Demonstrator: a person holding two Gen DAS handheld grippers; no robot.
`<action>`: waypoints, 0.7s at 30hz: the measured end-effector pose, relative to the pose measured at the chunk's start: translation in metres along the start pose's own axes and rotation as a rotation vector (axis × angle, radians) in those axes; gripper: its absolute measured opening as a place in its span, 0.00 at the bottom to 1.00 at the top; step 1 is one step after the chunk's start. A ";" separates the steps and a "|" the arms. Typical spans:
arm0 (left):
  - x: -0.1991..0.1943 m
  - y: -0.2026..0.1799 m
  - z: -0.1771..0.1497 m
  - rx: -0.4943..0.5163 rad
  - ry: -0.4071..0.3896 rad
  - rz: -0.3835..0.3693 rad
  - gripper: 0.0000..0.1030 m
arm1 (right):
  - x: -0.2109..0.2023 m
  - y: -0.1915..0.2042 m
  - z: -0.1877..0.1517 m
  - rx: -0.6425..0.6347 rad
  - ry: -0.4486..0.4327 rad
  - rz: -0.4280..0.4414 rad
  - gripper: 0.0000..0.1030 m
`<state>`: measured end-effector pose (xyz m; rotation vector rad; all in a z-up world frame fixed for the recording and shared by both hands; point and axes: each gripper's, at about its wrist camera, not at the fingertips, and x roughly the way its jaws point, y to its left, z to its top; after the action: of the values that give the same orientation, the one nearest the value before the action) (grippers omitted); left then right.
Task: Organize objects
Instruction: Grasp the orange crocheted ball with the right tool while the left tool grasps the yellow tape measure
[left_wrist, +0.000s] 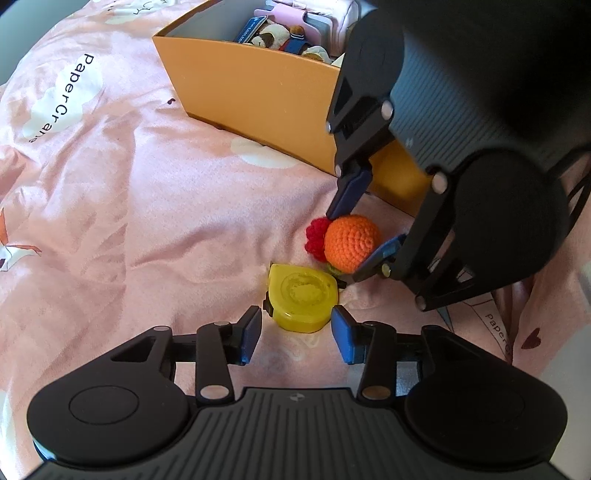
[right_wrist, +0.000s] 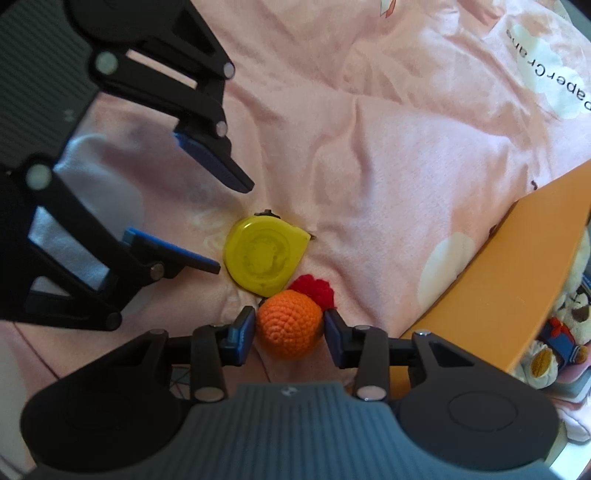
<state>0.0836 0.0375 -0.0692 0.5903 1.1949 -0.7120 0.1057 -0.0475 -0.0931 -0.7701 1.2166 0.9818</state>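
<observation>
Left wrist view, left gripper (left_wrist: 296, 332) spread apart, its pads flanking a yellow tape measure (left_wrist: 302, 298) on the pink bedsheet (left_wrist: 147, 221), orange box (left_wrist: 255, 92) behind; right wrist view, right gripper (right_wrist: 290, 334) clamped around an orange crochet ball (right_wrist: 289, 329), tape measure just beyond.
</observation>
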 end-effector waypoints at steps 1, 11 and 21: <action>0.000 0.000 0.001 0.005 -0.002 0.002 0.51 | -0.004 0.000 0.000 -0.005 -0.010 -0.007 0.41; 0.018 0.004 0.007 0.057 0.001 -0.006 0.68 | -0.034 -0.008 -0.001 -0.053 -0.082 -0.048 0.41; 0.042 0.001 0.013 0.094 0.032 -0.029 0.71 | -0.037 -0.019 0.003 -0.086 -0.080 -0.065 0.41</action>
<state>0.1012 0.0212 -0.1064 0.6663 1.2066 -0.7890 0.1221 -0.0598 -0.0569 -0.8259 1.0794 1.0072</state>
